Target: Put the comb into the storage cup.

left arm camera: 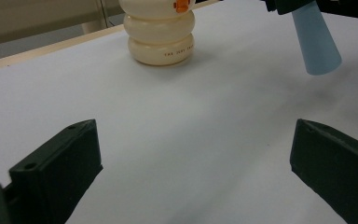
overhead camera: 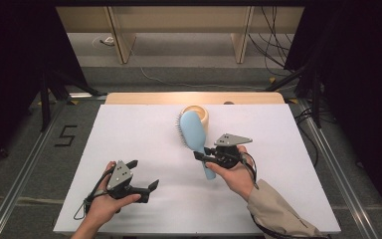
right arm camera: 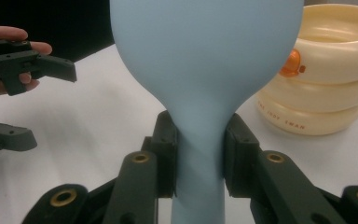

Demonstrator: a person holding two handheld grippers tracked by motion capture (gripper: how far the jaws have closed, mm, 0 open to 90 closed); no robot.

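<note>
The right gripper [overhead camera: 205, 155] is clamped on the neck of a light blue hairbrush [overhead camera: 193, 134], its two black pads pressing the handle from either side, as the right gripper view shows plainly. The brush is held above the white table [overhead camera: 129, 129], head pointing away from the person, bristles facing toward the left side of the high view, handle end projecting back past the jaws toward the person. The brush head sits in front of and partly over a cream ringed container [overhead camera: 201, 113] with an orange mark, which stands on the table near its far edge. The left gripper [overhead camera: 143, 175] rests low over the near left part of the table, jaws spread wide with nothing between them, well apart from the brush.
</note>
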